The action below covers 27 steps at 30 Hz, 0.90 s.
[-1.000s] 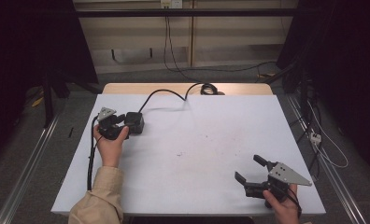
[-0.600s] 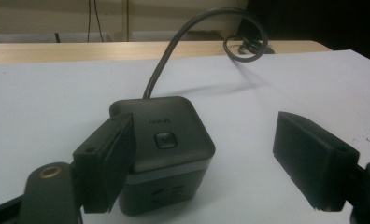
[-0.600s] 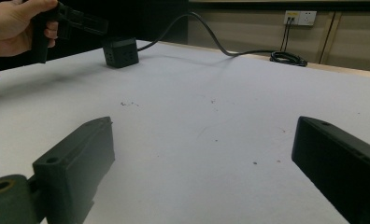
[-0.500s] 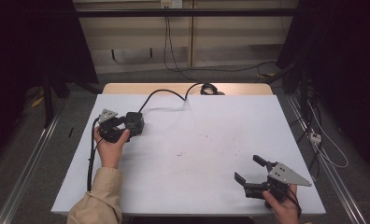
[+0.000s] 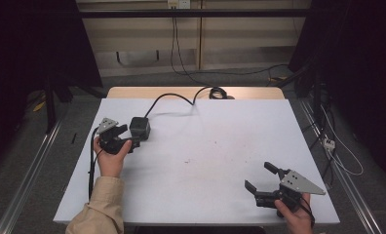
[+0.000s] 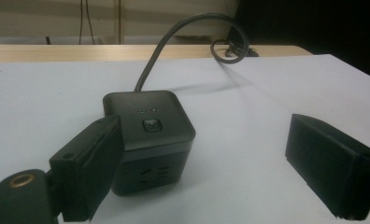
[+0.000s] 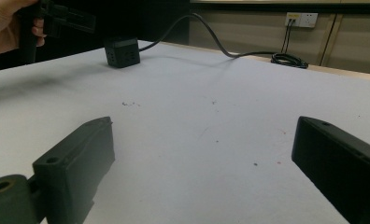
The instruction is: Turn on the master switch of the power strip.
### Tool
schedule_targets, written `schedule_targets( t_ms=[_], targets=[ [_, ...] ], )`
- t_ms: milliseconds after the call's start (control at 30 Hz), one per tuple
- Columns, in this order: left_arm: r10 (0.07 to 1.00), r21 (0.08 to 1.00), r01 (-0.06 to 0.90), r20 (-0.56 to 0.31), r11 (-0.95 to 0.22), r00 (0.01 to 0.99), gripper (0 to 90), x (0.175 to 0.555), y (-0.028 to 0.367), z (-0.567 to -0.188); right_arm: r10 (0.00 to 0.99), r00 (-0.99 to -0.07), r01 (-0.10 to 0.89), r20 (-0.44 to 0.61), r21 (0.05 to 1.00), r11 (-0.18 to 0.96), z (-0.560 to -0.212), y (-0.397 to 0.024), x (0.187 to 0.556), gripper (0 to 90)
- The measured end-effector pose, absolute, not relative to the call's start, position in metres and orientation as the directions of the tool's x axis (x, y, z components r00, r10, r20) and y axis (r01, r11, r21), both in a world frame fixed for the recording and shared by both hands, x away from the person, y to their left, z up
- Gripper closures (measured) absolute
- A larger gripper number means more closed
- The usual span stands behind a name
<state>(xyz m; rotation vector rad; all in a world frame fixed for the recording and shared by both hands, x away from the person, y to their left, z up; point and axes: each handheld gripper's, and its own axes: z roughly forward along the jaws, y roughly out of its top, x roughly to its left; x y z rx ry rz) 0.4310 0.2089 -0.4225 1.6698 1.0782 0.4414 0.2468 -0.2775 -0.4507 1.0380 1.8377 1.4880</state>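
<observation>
Left hand-held gripper (image 5: 131, 137): held low at the near-left of the counter, jaws spread wide. In the left gripper view one jaw sits just beside the cube's side and the other stands well apart. To my eye it is lined up to close on the cube, not gripping it.

Black socket cube (image 5: 140, 127): stands flat on the counter's left side, button face up, sockets on its side. Its placing looks dictated by its lead.

Power lead (image 5: 174, 97): arcs from the cube to a coil at the far edge of the counter, with slack, so I judge the cube could be shifted a little.

Right hand-held gripper (image 5: 265, 179): rests at the near-right corner, jaws wide, nothing between them. It looks parked, well apart from the cube.

Counter (image 5: 240, 126): white matte top, a few small specks near the middle, a bare wooden strip along the far edge.

Room: dim, dark drapes at both sides, pale panelled wall behind with a wall socket (image 7: 301, 19) and hanging cables, rails on the floor.
</observation>
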Motion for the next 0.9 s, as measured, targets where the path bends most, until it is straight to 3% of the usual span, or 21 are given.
schedule_targets(
  t_ms=[900],
  targets=[
    [0.772, 0.91, 0.408, -0.203, -0.079, 0.603, 7.5, 0.397, 0.213, -0.422, 0.835, -0.548, 0.22, 0.052, 0.972, 0.084, -0.45, -0.278, 0.246, 5.5]
  ],
)
